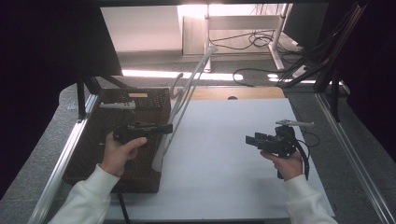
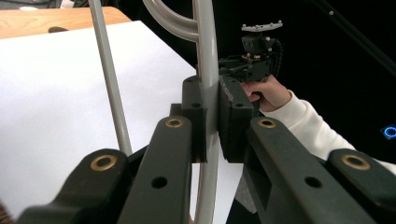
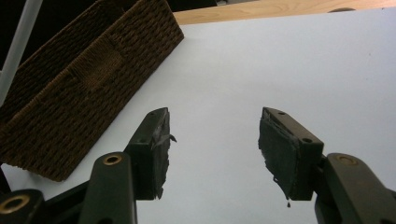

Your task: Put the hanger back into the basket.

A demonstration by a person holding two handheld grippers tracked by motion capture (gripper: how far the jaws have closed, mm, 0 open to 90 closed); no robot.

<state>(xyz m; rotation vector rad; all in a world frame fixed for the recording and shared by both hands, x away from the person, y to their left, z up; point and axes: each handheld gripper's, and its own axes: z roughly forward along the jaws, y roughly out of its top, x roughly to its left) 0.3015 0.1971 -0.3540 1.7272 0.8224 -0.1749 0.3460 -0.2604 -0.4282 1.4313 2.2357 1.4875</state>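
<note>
Left tongs (image 2: 212, 121) clamped on a grey clothes hanger (image 2: 208, 70), pads pinching one of its thin bars from both sides. Hanger standing steeply, almost upright in the left gripper view, with a second bar (image 2: 109, 84) running alongside on the left and the curved part (image 2: 161, 18) up top. From the high view, same left tongs (image 1: 163, 128) held out level over the right edge of the wicker basket (image 1: 88, 144), hanger (image 1: 184, 105) slanting from just beside the basket's right wall up toward the far edge of the worktop, hook (image 1: 176, 84) curling near the back.

Right tongs (image 3: 212, 149) spread apart, nothing between the pads, just white worktop (image 3: 280, 70) showing through the gap. Pads looking a bit frayed at the edges. In the high view, right tongs (image 1: 252, 139) hovering over the right half of the white sheet (image 1: 224, 163), pointing left toward the hanger but well apart from it. Grey three-cornered plate (image 1: 294, 123) sitting on top.

Basket is dark brown woven stuff, sitting at the left of the worktop, touching the sheet's left edge; also in the right gripper view at upper left (image 3: 84, 79). Something pale and flat (image 1: 117, 105) lying at the basket's far end, too small to tell what. Wooden strip (image 1: 233, 93) past the sheet, cables (image 1: 261, 42) on the floor beyond.
</note>
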